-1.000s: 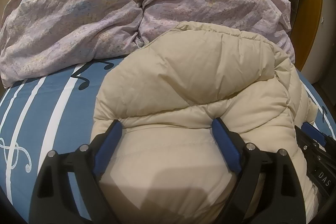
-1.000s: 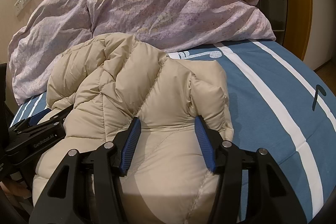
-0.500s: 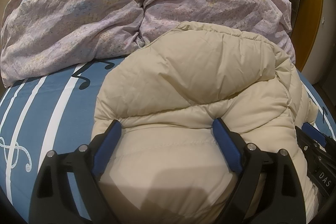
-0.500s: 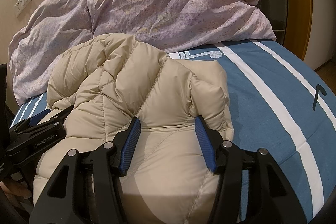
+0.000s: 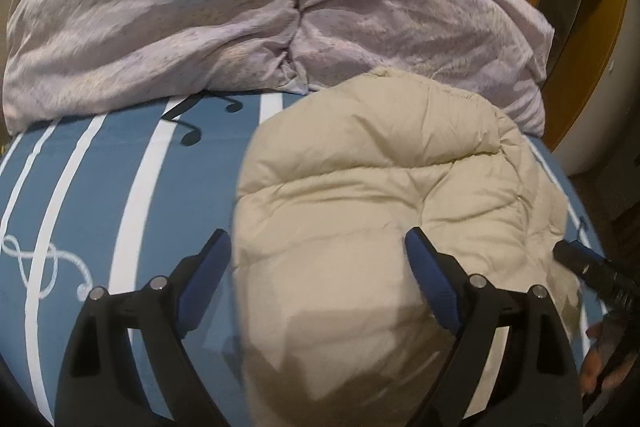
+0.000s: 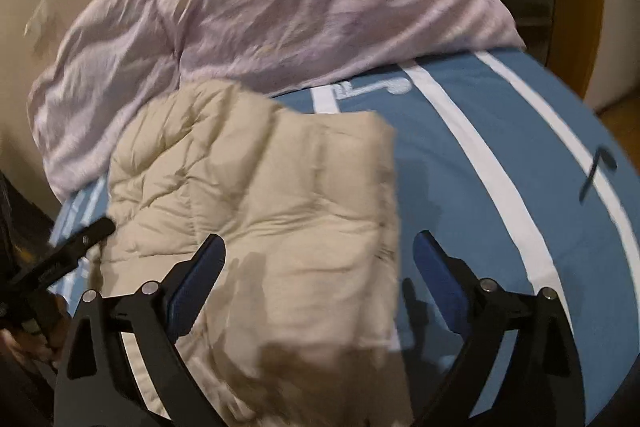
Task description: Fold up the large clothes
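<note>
Both claws stand wide apart above a folded beige puffer jacket [image 5: 380, 195] lying on a blue bedsheet [image 5: 100, 195] with white stripes and music notes. Left gripper [image 5: 318, 255] has one blue pad over the sheet, the other over the jacket, gripping nothing. Right gripper [image 6: 320, 253] has just been opening; the jacket's edge lies below its pads, unpinched. Behind, a crumpled lilac duvet [image 5: 200, 11] is heaped against the jacket's far end.
</note>
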`<state>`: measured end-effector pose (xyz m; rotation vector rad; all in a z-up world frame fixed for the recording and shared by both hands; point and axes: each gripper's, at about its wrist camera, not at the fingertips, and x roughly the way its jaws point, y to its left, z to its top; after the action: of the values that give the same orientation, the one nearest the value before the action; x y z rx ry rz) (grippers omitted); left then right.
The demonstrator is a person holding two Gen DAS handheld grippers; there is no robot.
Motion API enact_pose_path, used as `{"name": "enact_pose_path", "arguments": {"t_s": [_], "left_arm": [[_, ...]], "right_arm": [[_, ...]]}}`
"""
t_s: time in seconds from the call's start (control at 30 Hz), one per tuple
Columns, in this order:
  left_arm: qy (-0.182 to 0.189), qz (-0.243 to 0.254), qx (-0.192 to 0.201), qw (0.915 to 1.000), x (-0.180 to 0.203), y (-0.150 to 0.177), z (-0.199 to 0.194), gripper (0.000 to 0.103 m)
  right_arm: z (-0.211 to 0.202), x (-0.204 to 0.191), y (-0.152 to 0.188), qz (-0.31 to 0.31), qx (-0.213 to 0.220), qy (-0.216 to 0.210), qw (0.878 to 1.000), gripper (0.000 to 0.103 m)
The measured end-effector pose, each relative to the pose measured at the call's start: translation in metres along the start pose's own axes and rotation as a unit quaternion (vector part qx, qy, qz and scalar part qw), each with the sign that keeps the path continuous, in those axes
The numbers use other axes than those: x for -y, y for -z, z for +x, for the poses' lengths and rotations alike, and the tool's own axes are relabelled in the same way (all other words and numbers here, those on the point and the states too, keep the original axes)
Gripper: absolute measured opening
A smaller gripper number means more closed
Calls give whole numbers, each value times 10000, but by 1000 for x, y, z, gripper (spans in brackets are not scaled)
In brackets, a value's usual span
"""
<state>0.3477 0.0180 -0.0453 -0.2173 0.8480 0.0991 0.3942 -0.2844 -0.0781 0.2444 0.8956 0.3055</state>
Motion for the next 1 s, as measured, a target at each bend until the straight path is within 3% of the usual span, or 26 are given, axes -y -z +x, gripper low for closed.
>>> {"name": "enact_pose_path", "arguments": {"t_s": [0.2, 0.47, 0.83, 1.0], "left_arm": [[216, -76, -212, 9995, -14, 5, -9, 87], [312, -63, -362, 9988, -15, 7, -4, 87], [490, -136, -449, 9977, -21, 2, -4, 87], [624, -233, -511, 9965, -25, -2, 0, 87]], "right_arm": [[11, 39, -7, 969, -651, -684, 9908, 97], [52, 33, -6, 1259, -1507, -1240, 9726, 97], [72, 17, -8, 1300, -1815, -1831, 9574, 99], [79, 17, -4, 1467, -1812, -2104, 9494, 71]]}}
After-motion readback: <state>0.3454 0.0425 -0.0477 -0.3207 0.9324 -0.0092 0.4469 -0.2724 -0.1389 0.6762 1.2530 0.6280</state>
